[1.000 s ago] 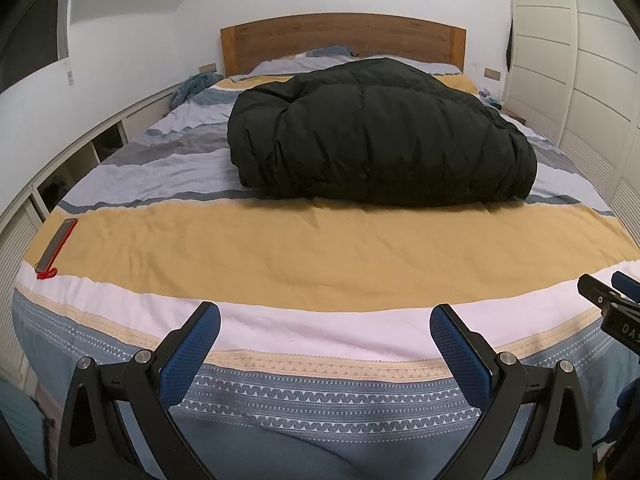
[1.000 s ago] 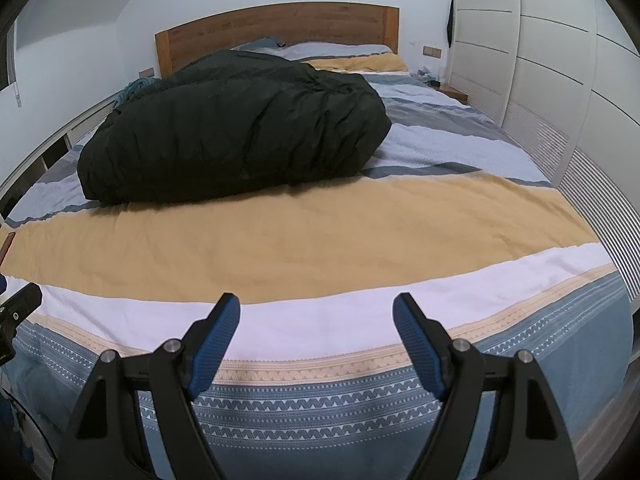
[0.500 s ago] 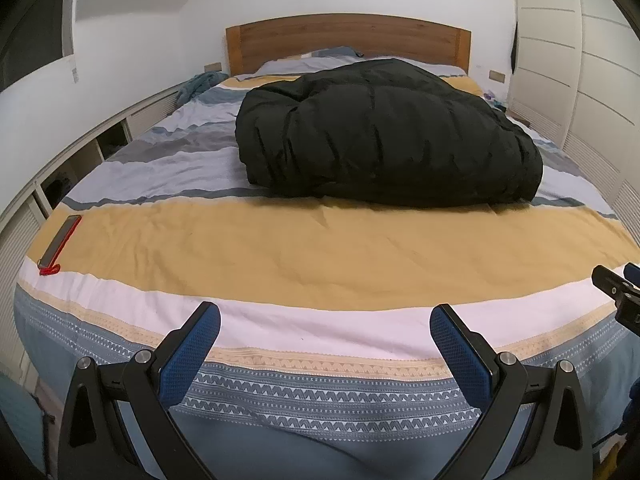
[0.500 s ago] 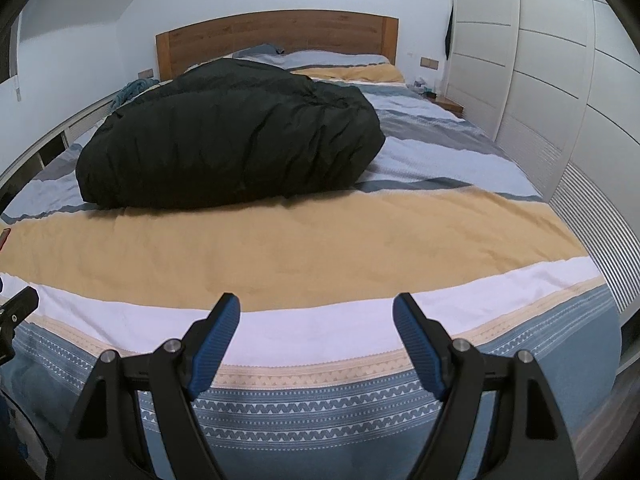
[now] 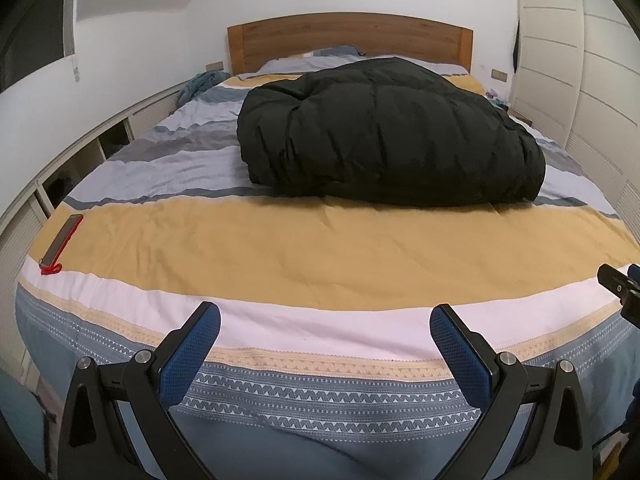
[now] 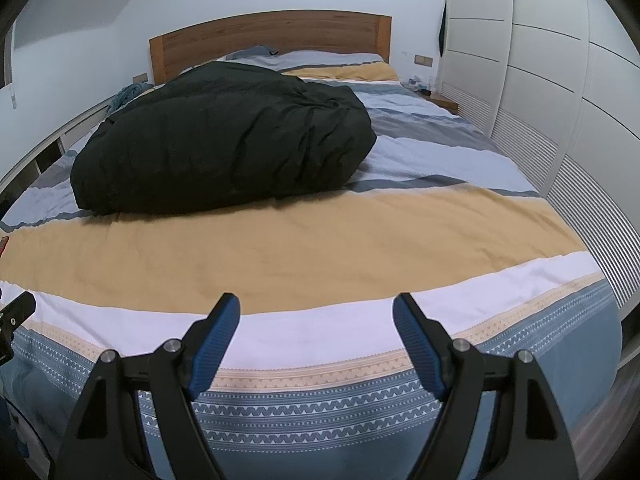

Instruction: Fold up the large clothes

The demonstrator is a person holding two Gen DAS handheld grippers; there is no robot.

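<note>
A large black puffy jacket (image 5: 392,136) lies bunched in a thick mound across the middle of the bed (image 5: 320,248); it also shows in the right wrist view (image 6: 224,148). My left gripper (image 5: 325,328) is open and empty, held over the foot of the bed, well short of the jacket. My right gripper (image 6: 316,320) is open and empty, also over the foot of the bed. The tip of the right gripper shows at the right edge of the left wrist view (image 5: 618,286).
A red-edged flat object (image 5: 60,244) lies near the bed's left edge. A wooden headboard (image 5: 348,40) and pillows are at the far end. Low white shelving (image 5: 80,148) runs along the left. White wardrobe doors (image 6: 560,100) stand at the right.
Both grippers have drawn back and risen a little from the bed, so the jacket looks farther away. The jacket has not moved. Both grippers stay open.
</note>
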